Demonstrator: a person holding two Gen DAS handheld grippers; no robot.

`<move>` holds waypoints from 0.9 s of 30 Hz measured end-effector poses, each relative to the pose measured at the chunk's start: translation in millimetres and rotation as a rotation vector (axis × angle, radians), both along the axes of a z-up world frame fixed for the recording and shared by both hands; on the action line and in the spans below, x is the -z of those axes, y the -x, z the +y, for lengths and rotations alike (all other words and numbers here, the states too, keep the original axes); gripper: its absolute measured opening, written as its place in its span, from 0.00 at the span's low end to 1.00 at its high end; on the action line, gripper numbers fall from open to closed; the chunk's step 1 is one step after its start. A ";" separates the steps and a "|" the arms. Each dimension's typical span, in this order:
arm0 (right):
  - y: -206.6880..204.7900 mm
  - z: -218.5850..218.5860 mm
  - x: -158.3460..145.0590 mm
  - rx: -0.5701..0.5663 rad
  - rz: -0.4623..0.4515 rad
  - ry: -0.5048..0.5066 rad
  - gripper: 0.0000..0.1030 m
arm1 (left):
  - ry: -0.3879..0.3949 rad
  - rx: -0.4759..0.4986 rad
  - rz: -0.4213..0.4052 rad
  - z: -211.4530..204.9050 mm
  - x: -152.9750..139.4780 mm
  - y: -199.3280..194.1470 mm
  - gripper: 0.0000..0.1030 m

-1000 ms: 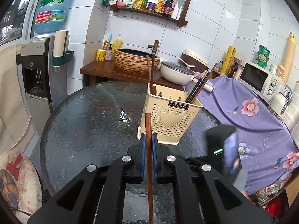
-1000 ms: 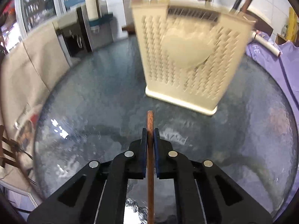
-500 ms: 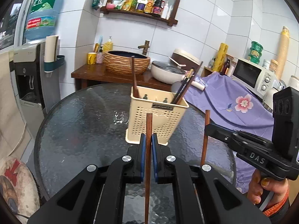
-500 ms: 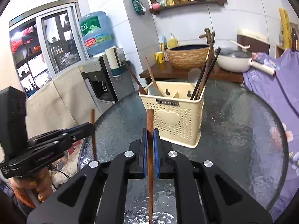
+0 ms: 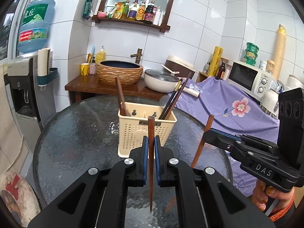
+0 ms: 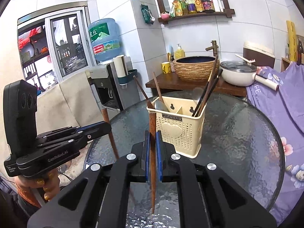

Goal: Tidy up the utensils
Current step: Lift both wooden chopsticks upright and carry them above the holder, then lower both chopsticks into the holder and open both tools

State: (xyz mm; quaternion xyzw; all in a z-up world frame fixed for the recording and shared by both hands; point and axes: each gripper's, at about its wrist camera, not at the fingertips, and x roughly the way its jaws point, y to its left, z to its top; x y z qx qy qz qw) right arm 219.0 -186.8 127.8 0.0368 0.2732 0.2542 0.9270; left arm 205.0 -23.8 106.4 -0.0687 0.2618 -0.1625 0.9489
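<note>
A cream perforated utensil holder (image 5: 145, 131) stands mid-table on the round glass table (image 5: 76, 138); it also shows in the right wrist view (image 6: 178, 131). It holds spoons on the left and dark chopsticks (image 5: 172, 102) on the right. My left gripper (image 5: 150, 142) is shut on a brown wooden chopstick (image 5: 151, 171), held upright in front of the holder. My right gripper (image 6: 152, 138) is shut on another brown chopstick (image 6: 152, 161), upright too. Each gripper shows in the other's view: the right gripper (image 5: 206, 139), the left gripper (image 6: 108, 128).
A purple floral cloth (image 5: 228, 110) covers the counter at right with a microwave (image 5: 248, 77). A wooden sideboard behind holds a woven basin (image 5: 119, 74) and a white pot (image 5: 161, 80). A water dispenser (image 5: 24, 87) stands at left.
Both grippers have pulled back and up from the holder, each still holding its chopstick. The holder now looks smaller and farther off, and each gripper has come into the other's view.
</note>
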 end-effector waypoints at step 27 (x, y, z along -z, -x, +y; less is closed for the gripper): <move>-105.6 3.0 -154.9 0.170 -0.226 0.008 0.07 | -0.013 -0.170 -0.133 -3.8 -139.1 -126.9 0.06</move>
